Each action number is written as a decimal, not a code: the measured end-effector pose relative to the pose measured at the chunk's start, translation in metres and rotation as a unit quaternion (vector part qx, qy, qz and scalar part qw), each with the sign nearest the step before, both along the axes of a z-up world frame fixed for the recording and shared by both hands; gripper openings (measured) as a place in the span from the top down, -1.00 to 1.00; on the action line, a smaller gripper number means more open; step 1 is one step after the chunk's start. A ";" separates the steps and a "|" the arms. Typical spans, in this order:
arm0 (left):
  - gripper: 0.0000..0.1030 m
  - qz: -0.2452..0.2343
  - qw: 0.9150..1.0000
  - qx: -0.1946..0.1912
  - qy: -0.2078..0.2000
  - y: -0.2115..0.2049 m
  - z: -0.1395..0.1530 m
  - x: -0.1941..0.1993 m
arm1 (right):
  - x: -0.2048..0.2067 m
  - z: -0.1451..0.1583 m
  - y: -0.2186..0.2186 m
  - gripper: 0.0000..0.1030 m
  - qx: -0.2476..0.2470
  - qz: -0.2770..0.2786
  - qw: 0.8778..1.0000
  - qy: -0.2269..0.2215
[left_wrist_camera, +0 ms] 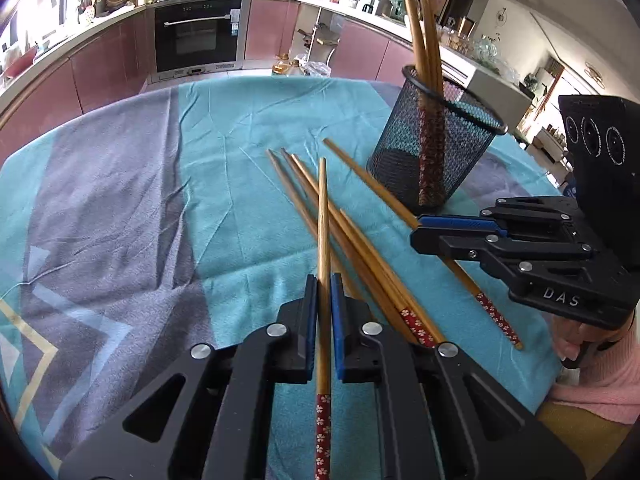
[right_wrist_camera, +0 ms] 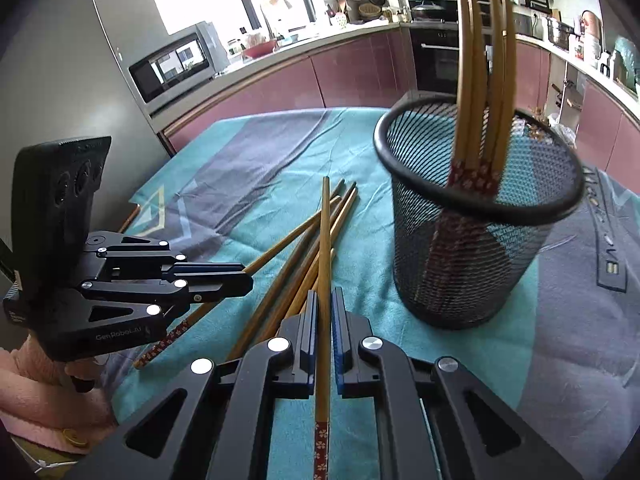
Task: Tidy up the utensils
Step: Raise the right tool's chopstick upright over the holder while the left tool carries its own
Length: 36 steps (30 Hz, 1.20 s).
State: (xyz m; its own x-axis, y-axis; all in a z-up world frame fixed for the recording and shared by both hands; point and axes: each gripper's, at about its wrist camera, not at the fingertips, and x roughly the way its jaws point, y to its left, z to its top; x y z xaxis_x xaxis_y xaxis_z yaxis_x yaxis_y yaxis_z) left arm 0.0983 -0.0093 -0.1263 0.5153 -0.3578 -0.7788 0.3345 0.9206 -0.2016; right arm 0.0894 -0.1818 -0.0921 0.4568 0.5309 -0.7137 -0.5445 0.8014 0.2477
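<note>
While each gripper's jaws pinch chopstick [left_wrist_camera: 323, 248], mesh holder [left_wrist_camera: 434, 148] stands near

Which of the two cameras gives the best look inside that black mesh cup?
The right wrist view: it looks down past the mesh cup's rim, showing chopsticks standing inside. The left wrist view shows the cup farther off, mostly side-on.
</note>
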 end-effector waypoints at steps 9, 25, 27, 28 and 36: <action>0.86 -0.017 0.998 -0.061 -0.029 0.009 0.037 -0.009 | -0.017 0.035 -0.026 0.88 0.032 -0.022 0.998 -0.044; 0.86 -0.037 0.988 -0.117 -0.093 0.012 0.098 -0.022 | -0.028 0.081 -0.066 0.88 0.075 -0.057 0.990 -0.105; 0.86 -0.038 0.987 -0.121 -0.098 0.010 0.103 -0.021 | -0.028 0.085 -0.068 0.88 0.078 -0.059 0.989 -0.111; 0.86 -0.038 0.987 -0.121 -0.102 0.009 0.106 -0.019 | -0.027 0.087 -0.069 0.88 0.078 -0.059 0.989 -0.114; 0.86 -0.036 0.981 -0.135 -0.131 0.001 0.131 -0.005 | -0.023 0.113 -0.074 0.88 0.082 -0.064 0.983 -0.149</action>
State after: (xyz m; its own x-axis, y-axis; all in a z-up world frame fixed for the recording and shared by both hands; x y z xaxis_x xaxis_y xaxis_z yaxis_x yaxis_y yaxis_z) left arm 0.0929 -0.0086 0.0045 0.6510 -0.5764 -0.4939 0.4701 0.8170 -0.3338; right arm 0.0661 -0.2559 0.0211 0.7024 0.5534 -0.4477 -0.5105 0.8299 0.2250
